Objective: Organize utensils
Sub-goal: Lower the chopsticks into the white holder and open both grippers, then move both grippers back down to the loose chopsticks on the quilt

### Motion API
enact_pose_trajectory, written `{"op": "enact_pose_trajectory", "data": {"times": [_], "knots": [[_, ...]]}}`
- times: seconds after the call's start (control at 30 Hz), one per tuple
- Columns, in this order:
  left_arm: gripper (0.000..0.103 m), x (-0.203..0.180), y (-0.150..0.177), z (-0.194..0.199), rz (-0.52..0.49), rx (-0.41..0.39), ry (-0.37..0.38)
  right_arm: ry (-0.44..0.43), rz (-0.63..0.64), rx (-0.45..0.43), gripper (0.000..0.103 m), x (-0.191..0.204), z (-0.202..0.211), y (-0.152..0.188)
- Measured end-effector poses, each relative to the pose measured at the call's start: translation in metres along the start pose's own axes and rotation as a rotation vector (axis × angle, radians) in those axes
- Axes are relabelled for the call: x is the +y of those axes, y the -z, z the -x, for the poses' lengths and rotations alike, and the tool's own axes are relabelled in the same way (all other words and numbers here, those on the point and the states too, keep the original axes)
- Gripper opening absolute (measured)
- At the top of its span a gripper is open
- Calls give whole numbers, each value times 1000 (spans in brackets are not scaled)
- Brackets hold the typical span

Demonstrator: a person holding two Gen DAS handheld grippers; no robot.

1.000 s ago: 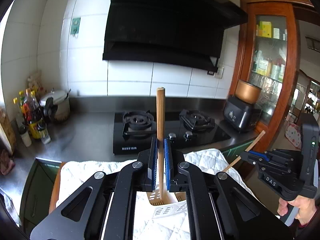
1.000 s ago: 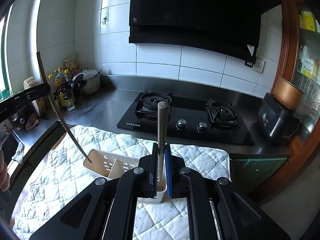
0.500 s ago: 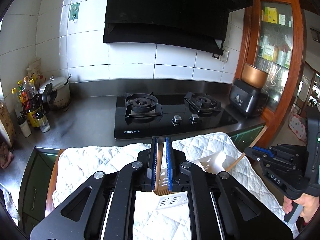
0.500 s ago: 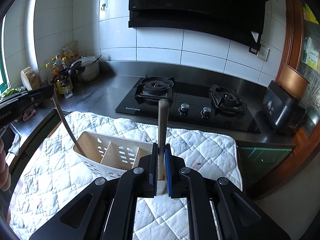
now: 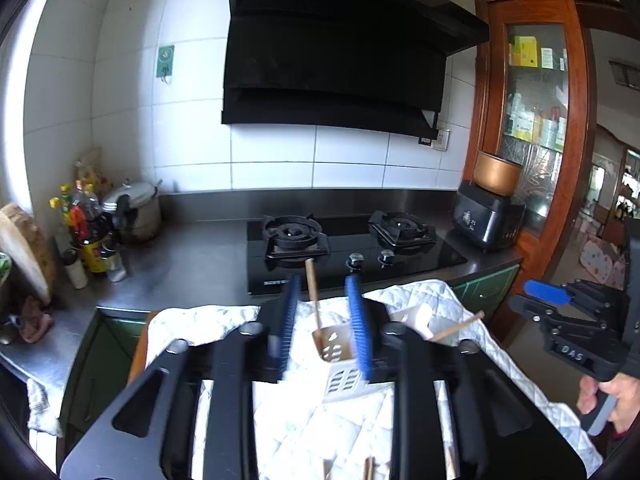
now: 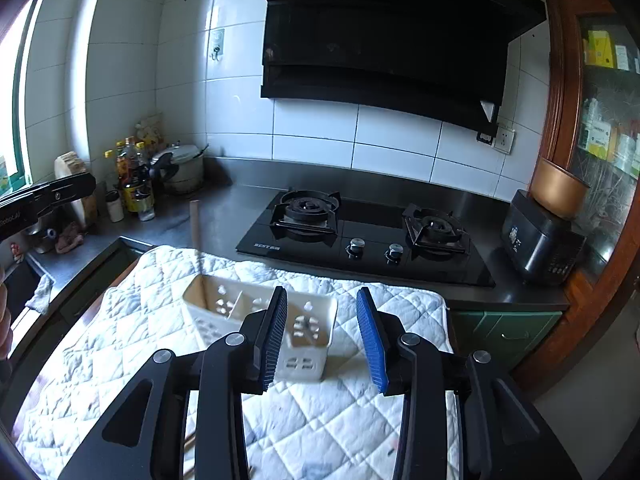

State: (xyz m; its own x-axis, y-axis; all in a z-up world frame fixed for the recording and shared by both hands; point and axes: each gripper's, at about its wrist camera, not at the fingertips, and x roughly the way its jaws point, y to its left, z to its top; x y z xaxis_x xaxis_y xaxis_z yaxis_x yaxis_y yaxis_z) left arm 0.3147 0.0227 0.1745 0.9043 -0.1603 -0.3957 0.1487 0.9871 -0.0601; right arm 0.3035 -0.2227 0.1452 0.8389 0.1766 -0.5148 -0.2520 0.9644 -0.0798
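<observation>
A white slotted utensil caddy stands on the quilted white cloth. My left gripper has its jaws opening, and a wooden utensil handle stands upright in the caddy between the blue pads, touching neither. A second wooden handle leans out of the caddy's right side. My right gripper also has its jaws opening just in front of the caddy, with nothing pressed between the pads. In the right wrist view the upright handle rises from the caddy's left compartment.
A black gas hob sits behind the cloth. Bottles and a pot crowd the back left corner. A black appliance with a copper bowl stands at the right. Loose wooden sticks lie on the cloth near me.
Both grippers lowered their wooden utensils into the caddy, then their jaws parted and drew back toward me. The utensils now stand in the caddy on their own.
</observation>
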Motion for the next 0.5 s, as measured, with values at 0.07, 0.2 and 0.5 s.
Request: {"op": "enact_pose_trajectory", "data": {"times": [0.07, 0.2, 0.5], "knots": [[32, 0, 13, 24, -24, -13, -10, -3, 7, 10, 37, 6, 18, 19], [32, 7, 43, 64, -23, -4, 15, -13, 23, 51, 37, 23, 43, 66], [35, 23, 138, 110, 26, 85, 23, -47, 37, 149, 37, 65, 74, 173]]}}
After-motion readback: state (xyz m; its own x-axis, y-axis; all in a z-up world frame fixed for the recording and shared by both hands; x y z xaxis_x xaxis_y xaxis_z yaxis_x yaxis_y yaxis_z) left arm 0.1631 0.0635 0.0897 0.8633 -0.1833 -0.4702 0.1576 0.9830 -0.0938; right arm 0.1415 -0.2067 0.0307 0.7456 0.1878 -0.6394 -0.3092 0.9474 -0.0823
